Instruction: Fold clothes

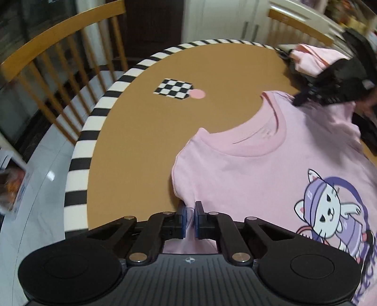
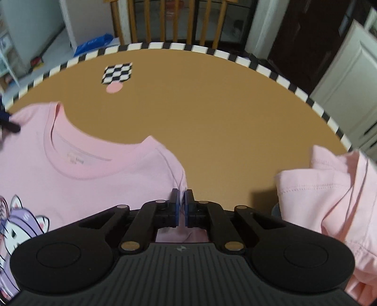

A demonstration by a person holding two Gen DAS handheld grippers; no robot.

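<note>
Both tools point(image 1: 190, 220) point(image 2: 181, 208) pinch pink shirt point(image 1: 247, 174) on brown striped-rim table point(image 1: 141, 141); wooden chairs point(image 2: 169, 21) behind

I see soft, even indoor light in both views, moderately bright, with no hard source showing. The table point(image 1: 141, 131) reads a flat brown without glare. At 9 o'clock in the left view the floor point(image 1: 50, 175) carries a small white glint. Shadows are faint: a dim one lies at the shirt point(image 2: 99, 179) edge, a darker patch beside the pile point(image 2: 329, 188) at 4 o'clock in the right view. Fisheye bending curves the striped rim point(image 2: 259, 66) and the chair point(image 1: 59, 47). Motion blur smears the left view's 2 o'clock corner and its 9 o'clock edge; the middle stays fairly sharp.
</note>
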